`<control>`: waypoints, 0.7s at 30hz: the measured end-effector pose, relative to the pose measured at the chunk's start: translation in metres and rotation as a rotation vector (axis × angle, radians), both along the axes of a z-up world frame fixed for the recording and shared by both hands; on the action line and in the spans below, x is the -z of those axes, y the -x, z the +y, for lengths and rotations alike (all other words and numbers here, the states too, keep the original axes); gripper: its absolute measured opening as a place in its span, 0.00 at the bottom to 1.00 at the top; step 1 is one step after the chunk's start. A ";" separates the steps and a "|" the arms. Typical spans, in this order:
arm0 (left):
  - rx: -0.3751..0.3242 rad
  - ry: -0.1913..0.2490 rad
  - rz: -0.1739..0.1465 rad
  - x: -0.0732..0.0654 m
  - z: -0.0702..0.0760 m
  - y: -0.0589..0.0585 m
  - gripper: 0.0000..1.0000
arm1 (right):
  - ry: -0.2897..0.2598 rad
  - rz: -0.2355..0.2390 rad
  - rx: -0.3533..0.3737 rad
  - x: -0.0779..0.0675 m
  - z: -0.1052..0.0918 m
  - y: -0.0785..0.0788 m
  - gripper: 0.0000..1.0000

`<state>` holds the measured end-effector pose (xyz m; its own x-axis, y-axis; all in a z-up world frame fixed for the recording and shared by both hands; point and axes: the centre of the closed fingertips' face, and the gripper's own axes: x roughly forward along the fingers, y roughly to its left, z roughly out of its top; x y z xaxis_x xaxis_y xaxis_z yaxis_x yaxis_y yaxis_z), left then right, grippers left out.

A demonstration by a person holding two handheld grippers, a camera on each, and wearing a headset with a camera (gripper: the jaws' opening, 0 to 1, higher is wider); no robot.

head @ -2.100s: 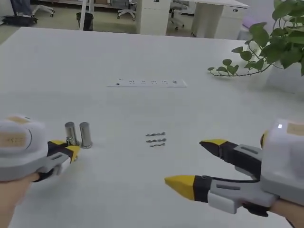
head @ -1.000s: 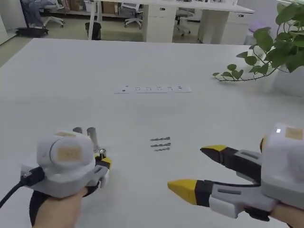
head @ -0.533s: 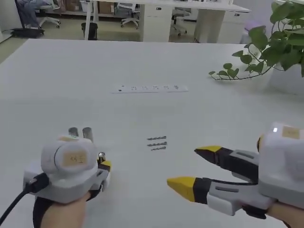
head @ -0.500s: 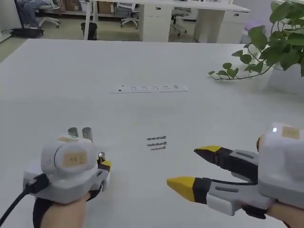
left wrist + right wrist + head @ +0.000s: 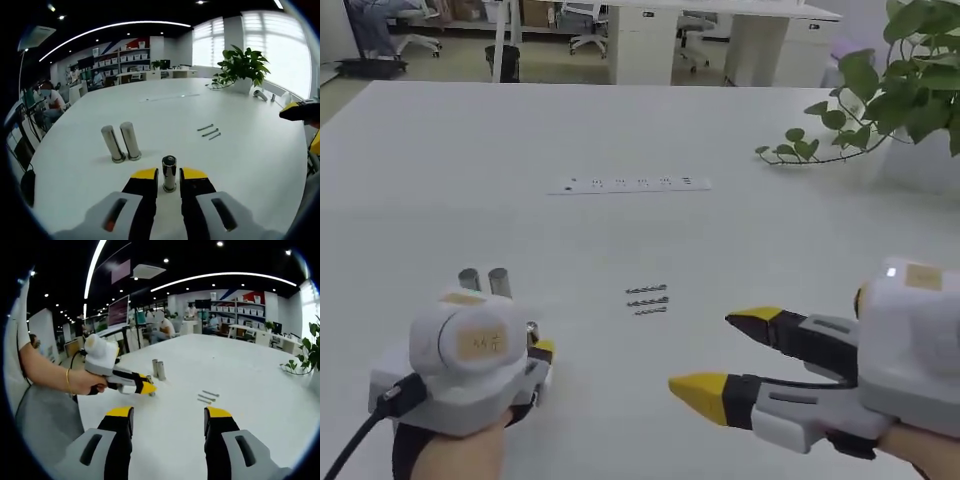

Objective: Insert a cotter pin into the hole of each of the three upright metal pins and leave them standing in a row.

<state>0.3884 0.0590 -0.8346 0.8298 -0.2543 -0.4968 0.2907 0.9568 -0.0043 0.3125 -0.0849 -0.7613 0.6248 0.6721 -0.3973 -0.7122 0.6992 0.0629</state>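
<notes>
**Desk** (image 5: 620,120): white, wide. Every place below is given from the cotter pins.

**Cotter pins** (image 5: 646,299): three, lying flat mid-desk, parallel and close together. In the head view their long axes run almost side to side, each a little tilted. None is fitted yet.

**Two metal pins** (image 5: 485,282): upright, side by side and nearly touching, well to the left of the cotter pins. Also seen in the left gripper view (image 5: 121,142).

**Third metal pin** (image 5: 169,172): upright, long axis vertical, foot on the desk, left of the cotter pins and nearer the person than the standing pair. Its cross-hole cannot be made out.

**Left gripper** (image 5: 169,175): jaws drawn in on either side of the third metal pin, seemingly clamped on it. It lies left of the cotter pins (image 5: 210,131).

**Right gripper** (image 5: 701,351): jaws wide apart, empty. It is right of the cotter pins and nearer the person, with its tips pointing towards them. In its own view they lie ahead between the jaws, a little right of centre (image 5: 206,397).

**Judgement:** the right gripper is the nearer and the free one. Picking up a cotter pin calls for its jaws to close across the thin shaft.

**Power strip** (image 5: 628,183): beyond the cotter pins, flat.

**Plant** (image 5: 900,90): far right of them.
</notes>
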 end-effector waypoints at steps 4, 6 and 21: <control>0.004 -0.001 0.003 0.001 0.000 0.002 0.20 | 0.002 0.007 0.001 0.001 0.000 -0.002 0.58; 0.010 0.000 0.002 0.000 0.000 0.003 0.22 | 0.003 0.008 -0.001 0.000 0.000 -0.004 0.56; 0.092 0.043 -0.031 -0.018 -0.002 0.010 0.44 | 0.034 0.015 -0.054 0.002 0.006 -0.020 0.48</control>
